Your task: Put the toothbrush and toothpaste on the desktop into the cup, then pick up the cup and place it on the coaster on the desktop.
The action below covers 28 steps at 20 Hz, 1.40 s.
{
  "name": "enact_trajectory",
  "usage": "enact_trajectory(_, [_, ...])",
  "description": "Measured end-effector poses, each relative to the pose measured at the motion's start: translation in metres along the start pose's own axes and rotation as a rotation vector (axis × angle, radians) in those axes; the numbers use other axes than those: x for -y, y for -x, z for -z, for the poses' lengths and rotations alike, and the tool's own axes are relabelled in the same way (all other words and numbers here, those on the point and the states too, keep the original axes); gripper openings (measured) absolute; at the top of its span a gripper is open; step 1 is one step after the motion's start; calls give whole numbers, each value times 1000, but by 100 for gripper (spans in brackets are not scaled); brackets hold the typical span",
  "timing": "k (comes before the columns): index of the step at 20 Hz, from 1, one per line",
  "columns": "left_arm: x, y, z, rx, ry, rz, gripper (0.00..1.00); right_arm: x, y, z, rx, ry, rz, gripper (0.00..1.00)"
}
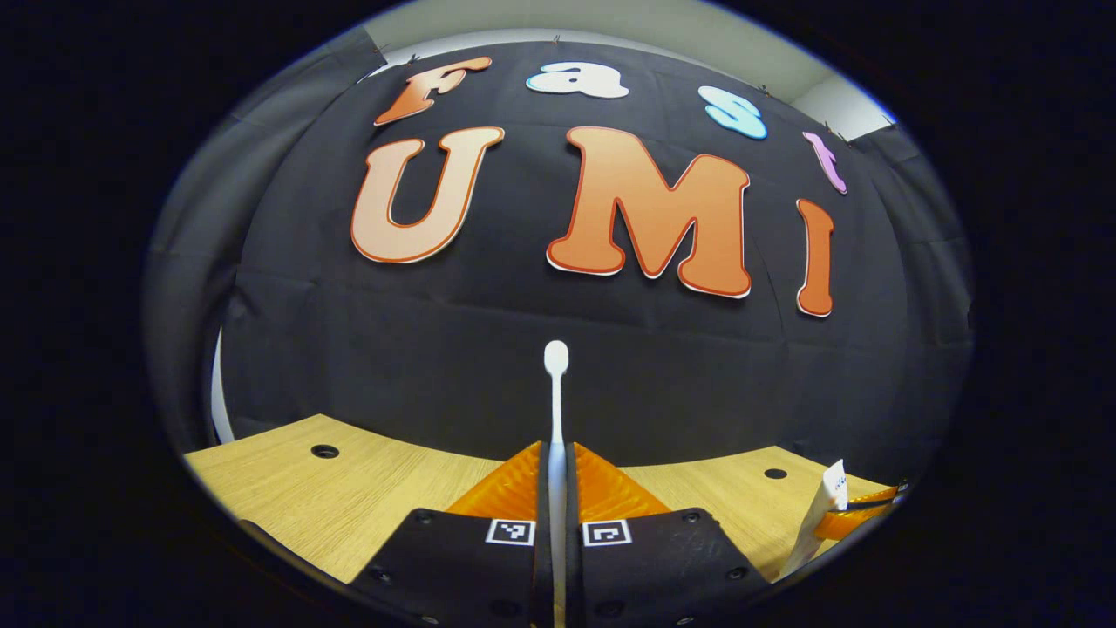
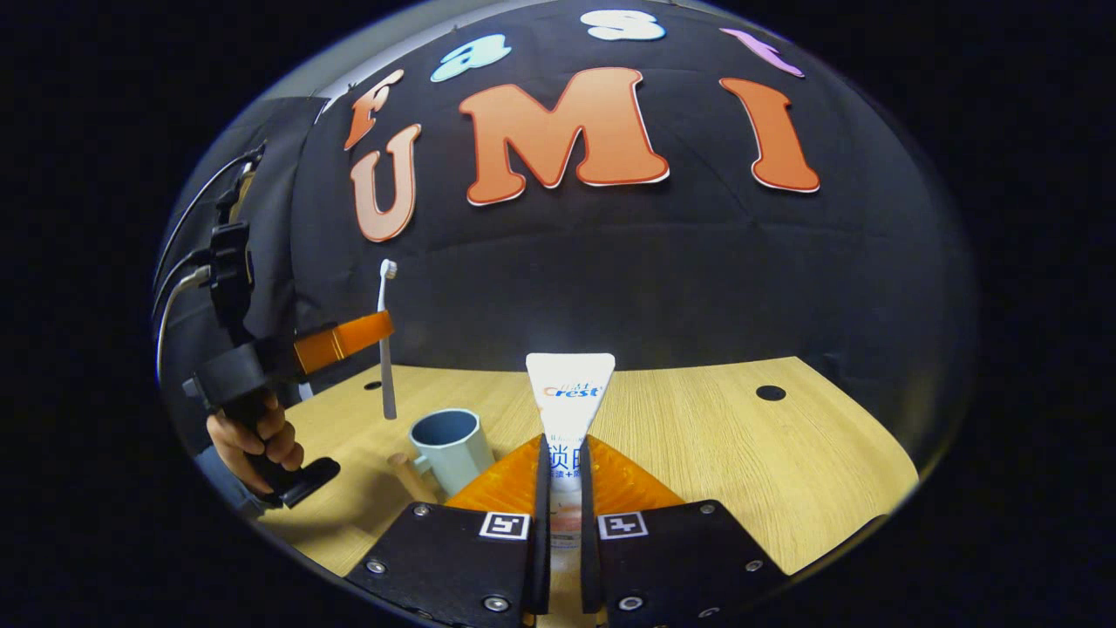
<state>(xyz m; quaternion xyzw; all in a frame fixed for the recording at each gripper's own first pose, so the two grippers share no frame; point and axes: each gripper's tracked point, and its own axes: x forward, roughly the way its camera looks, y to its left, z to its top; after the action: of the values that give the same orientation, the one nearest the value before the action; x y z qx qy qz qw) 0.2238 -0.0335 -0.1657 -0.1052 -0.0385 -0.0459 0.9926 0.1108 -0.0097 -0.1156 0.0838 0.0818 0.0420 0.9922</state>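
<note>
Step 1, loading cup (image 2: 449,445): L gripper (image 1: 558,488) clamps brush (image 1: 555,384) upright above cup, R gripper (image 2: 562,488) clamps paste (image 2: 568,392); next, lower brush into cup.

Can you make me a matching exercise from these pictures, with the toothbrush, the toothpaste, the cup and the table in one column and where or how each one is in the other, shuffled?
Things
1. slim white toothbrush
2. white toothpaste tube
3. pale blue-grey cup with a handle
4. light wooden table

States
A. standing upright on the table, nothing in it yet
B. clamped upright in the left gripper, above the table
C. clamped in the right gripper, flat end pointing away
D. has dark round holes in its top

Pairs: 1-B, 2-C, 3-A, 4-D
</note>
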Motion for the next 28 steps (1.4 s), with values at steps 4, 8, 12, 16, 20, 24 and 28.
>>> enact_trajectory(4, [10,-15,8,17,23,22,5,-3,-15,-29,152,26,-21,14])
enact_trajectory(8, [23,-19,2,64,43,56,5,-1,-31,-47,251,20,-17,14])
enact_trajectory(12, [24,-20,-5,100,63,70,5,3,-36,-51,257,-1,-35,14])
enact_trajectory(16, [28,-26,14,55,83,98,5,6,-38,-49,257,10,-38,14])
enact_trajectory(20, [22,-32,47,-18,95,96,5,8,-43,-38,229,31,-37,14])
enact_trajectory(24, [23,-34,62,-56,112,102,5,5,-47,-31,211,53,-47,14])
enact_trajectory(28, [21,-31,76,-108,113,111,6,8,-49,-24,191,51,-42,14])
